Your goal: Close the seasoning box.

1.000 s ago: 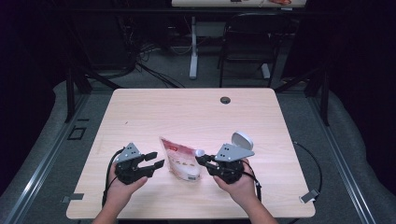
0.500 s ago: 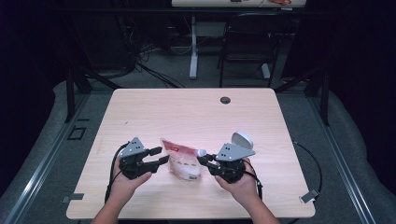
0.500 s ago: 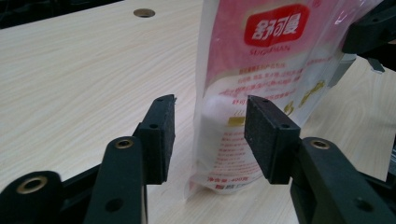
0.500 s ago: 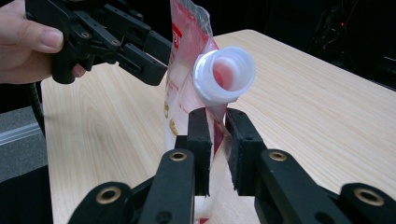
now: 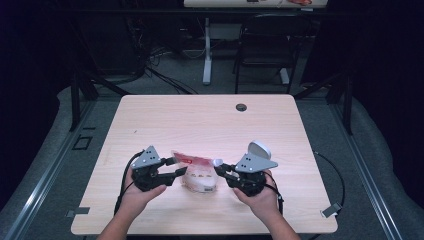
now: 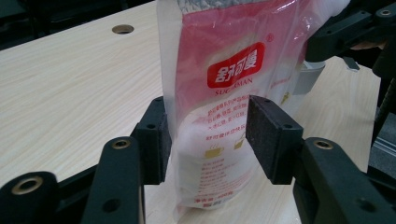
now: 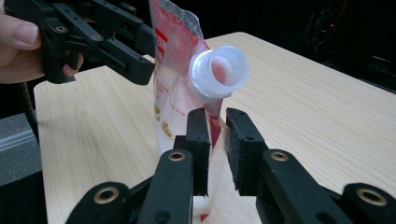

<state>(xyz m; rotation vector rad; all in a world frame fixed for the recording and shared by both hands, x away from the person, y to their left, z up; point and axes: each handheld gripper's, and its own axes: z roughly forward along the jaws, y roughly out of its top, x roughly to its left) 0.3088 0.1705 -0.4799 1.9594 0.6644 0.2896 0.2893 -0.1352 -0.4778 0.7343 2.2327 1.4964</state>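
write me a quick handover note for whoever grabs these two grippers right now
Left gripper: jaws open around the lower body of the red and clear spouted pouch, one pad at its edge, the other clear of it; they have just eased slightly closer.
Right gripper: pinching the pouch edge just below the white spout; its jaws have just been opening a little.
Pouch stands upright near the front of the wooden table; the spout is uncapped.
Done: pouch raised and steadied.
Left: probably close the left grip before moving it.
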